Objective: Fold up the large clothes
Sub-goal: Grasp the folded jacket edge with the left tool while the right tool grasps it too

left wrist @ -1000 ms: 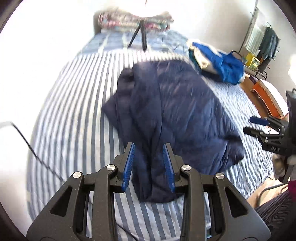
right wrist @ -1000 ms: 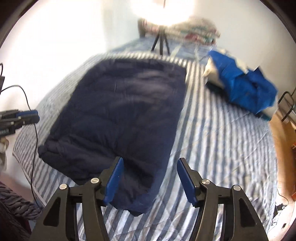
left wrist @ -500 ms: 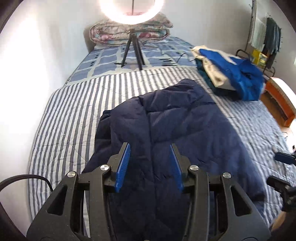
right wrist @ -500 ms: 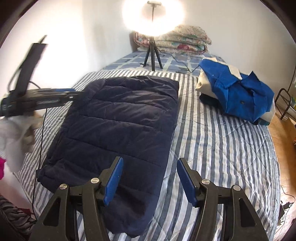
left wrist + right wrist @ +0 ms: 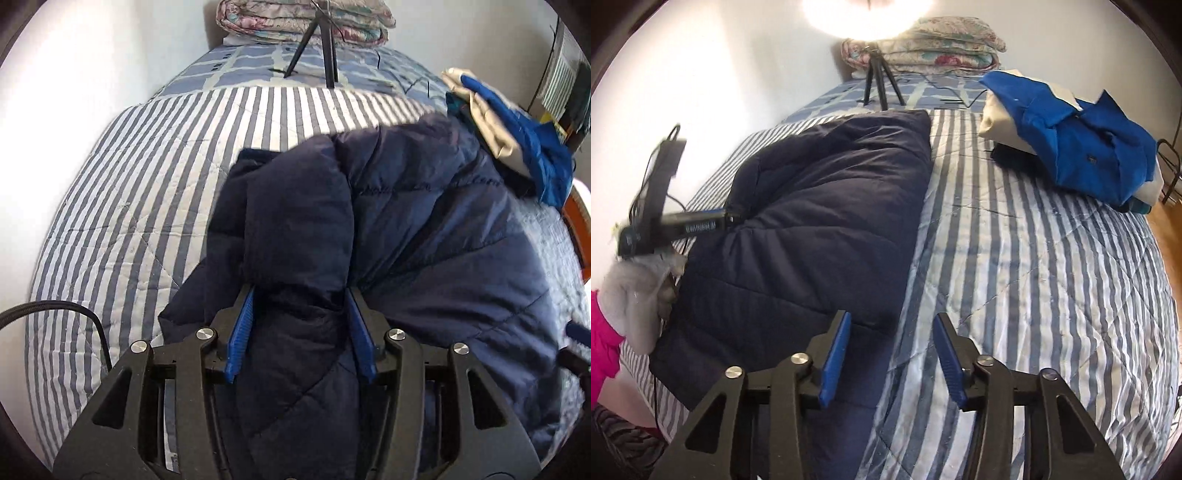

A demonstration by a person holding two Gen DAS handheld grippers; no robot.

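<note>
A dark navy quilted jacket (image 5: pixel 424 236) lies folded lengthwise on the striped bed (image 5: pixel 147 184). My left gripper (image 5: pixel 300 295) points down into its left edge, where a puffy fold swells up between the blue pads (image 5: pixel 242 332). Those jaws are opening and do not clamp the fold. In the right wrist view the same gripper (image 5: pixel 701 223) pokes into the jacket (image 5: pixel 831 221) from the left. My right gripper (image 5: pixel 892 317) hovers over the jacket's near right corner. Its jaws are closing, with the corner and striped cover in the gap between them and nothing pinched.
A pile of blue and cream clothes (image 5: pixel 1071 147) sits at the bed's far right. A tripod (image 5: pixel 875 85) with a ring light and folded quilts (image 5: pixel 923 48) stand at the head. A black cable (image 5: pixel 74 314) trails on the left. A grey-gloved hand (image 5: pixel 635 295) shows at the left.
My left gripper has come down onto the jacket's edge and its jaws have spread. My right gripper has sunk toward the near corner and its jaws have narrowed.
</note>
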